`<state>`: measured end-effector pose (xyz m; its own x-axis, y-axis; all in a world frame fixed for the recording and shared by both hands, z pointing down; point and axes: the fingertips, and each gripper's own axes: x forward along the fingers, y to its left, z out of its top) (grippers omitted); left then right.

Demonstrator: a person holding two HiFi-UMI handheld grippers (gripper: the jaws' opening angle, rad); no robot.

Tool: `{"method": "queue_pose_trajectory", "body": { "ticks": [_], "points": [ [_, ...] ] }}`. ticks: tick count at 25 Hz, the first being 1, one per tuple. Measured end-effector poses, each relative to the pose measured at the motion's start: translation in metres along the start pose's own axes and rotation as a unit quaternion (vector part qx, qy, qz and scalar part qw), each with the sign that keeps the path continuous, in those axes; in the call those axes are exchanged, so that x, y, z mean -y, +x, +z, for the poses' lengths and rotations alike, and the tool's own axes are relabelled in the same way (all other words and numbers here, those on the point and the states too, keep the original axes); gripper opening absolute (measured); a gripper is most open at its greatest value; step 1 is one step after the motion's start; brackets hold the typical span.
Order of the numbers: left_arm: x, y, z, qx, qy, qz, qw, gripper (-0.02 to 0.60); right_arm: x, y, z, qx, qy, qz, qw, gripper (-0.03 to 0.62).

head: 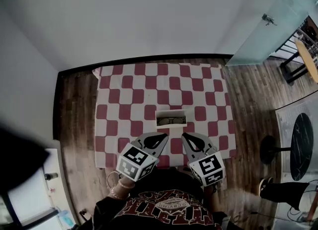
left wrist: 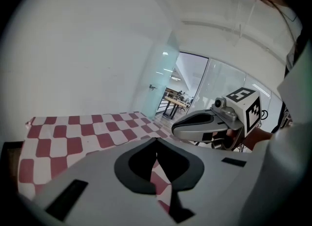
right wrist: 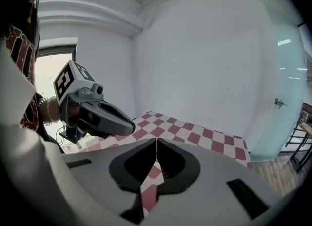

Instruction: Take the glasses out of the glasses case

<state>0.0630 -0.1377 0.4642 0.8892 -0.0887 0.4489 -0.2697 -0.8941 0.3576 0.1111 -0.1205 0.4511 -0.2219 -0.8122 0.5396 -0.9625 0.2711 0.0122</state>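
In the head view a small white glasses case (head: 170, 118) lies open on the red-and-white checked tablecloth (head: 134, 100), with dark glasses (head: 170, 120) inside it. My left gripper (head: 162, 136) hovers just near-left of the case and my right gripper (head: 185, 136) just near-right, neither touching it. Both are shut with nothing between the jaws. In the left gripper view the jaws of the left gripper (left wrist: 156, 140) meet at the tip, and the right gripper (left wrist: 204, 122) shows beside it. The right gripper (right wrist: 156, 141) likewise has its jaws closed, with the left gripper (right wrist: 105, 117) at its left. The case is hidden in both gripper views.
The cloth covers a table against a white wall, with wooden floor (head: 77, 119) around it. A glass door (head: 266, 35) stands at the right rear. A round black table (head: 301, 145) and a person's foot (head: 271, 187) are at the right.
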Motion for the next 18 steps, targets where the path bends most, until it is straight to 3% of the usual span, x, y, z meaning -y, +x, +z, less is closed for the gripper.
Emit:
{"method": "queue_pose_trajectory", "body": {
  "ticks": [7, 13, 18],
  "points": [
    [-0.026, -0.007, -0.011, -0.014, -0.008, -0.013, 0.9998, 0.009, -0.003, 0.025, -0.005, -0.026, 0.003, -0.02, 0.999, 0.02],
    [-0.04, -0.011, -0.025, -0.03, -0.012, -0.028, 0.9991, 0.009, -0.003, 0.043, -0.012, -0.062, -0.035, -0.046, 0.996, 0.02],
    [-0.042, -0.009, -0.03, -0.038, -0.019, -0.03, 0.9987, 0.009, 0.001, 0.048, -0.014, -0.076, -0.044, -0.041, 0.995, 0.02]
  ]
}}
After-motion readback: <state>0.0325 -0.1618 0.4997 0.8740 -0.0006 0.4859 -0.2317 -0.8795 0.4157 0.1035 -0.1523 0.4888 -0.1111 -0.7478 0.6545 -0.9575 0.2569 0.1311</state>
